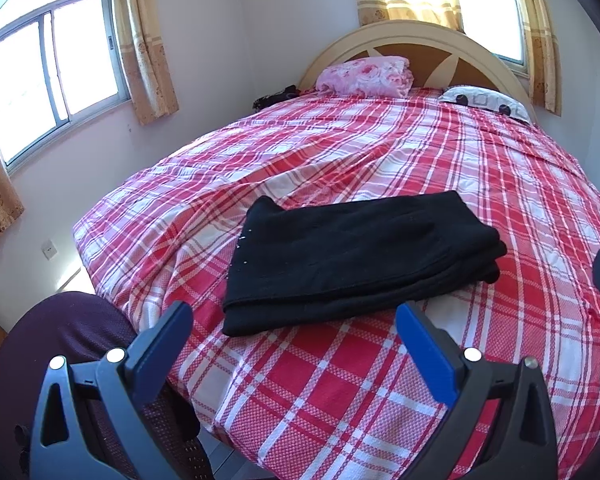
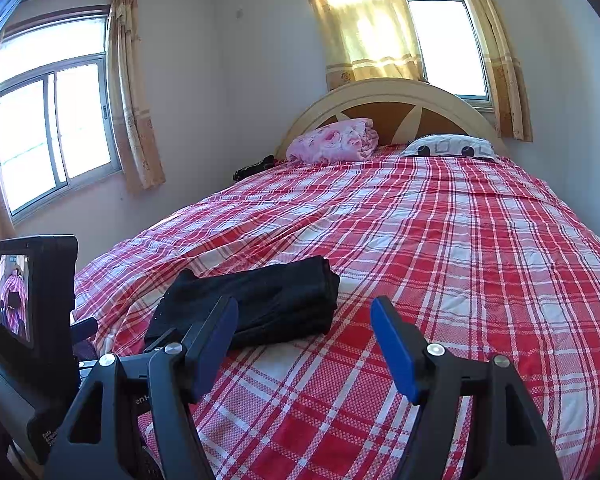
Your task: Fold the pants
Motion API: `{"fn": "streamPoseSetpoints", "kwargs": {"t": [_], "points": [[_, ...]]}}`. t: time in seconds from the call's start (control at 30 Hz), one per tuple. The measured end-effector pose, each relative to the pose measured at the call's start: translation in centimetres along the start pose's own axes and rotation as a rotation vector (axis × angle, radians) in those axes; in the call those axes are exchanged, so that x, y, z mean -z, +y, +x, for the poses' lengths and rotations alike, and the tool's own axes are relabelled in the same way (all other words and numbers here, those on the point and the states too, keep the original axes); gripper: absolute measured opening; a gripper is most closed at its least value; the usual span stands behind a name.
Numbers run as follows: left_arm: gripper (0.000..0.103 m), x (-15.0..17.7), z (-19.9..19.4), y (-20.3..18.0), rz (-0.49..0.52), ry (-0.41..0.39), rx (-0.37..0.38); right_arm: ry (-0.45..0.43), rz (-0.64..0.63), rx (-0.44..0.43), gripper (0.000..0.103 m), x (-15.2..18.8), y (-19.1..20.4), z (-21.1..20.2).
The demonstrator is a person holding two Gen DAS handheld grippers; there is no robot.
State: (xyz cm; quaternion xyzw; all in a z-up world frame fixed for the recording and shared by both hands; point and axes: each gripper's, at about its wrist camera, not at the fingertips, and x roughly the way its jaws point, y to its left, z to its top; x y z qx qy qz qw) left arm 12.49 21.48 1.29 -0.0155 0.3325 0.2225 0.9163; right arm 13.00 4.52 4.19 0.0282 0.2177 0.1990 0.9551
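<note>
Black pants (image 1: 356, 256) lie folded in a flat stack on the red plaid bedspread (image 1: 420, 152) near the foot of the bed. My left gripper (image 1: 294, 312) is open and empty, held just short of the stack's near edge. In the right wrist view the same folded pants (image 2: 268, 300) lie ahead and to the left. My right gripper (image 2: 304, 308) is open and empty, above the bedspread (image 2: 460, 260), with its left finger in front of the stack's near edge.
A pink floral blanket (image 1: 366, 76) and a patterned pillow (image 1: 484, 102) lie by the headboard (image 1: 400, 36). Windows with curtains are on the left and back walls. The other gripper's camera unit with a screen (image 2: 32, 292) is at the left. A dark chair (image 1: 64, 340) stands at the bed's foot.
</note>
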Motion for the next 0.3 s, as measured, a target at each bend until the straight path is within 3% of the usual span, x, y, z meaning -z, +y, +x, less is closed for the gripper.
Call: {"fn": "streamPoseSetpoints", "kwargs": {"t": [0.3], "points": [[0.103, -0.22, -0.03, -0.05, 0.003, 0.004, -0.011, 0.007, -0.006, 0.001, 0.070, 0.10, 0.05, 0.20]]}}
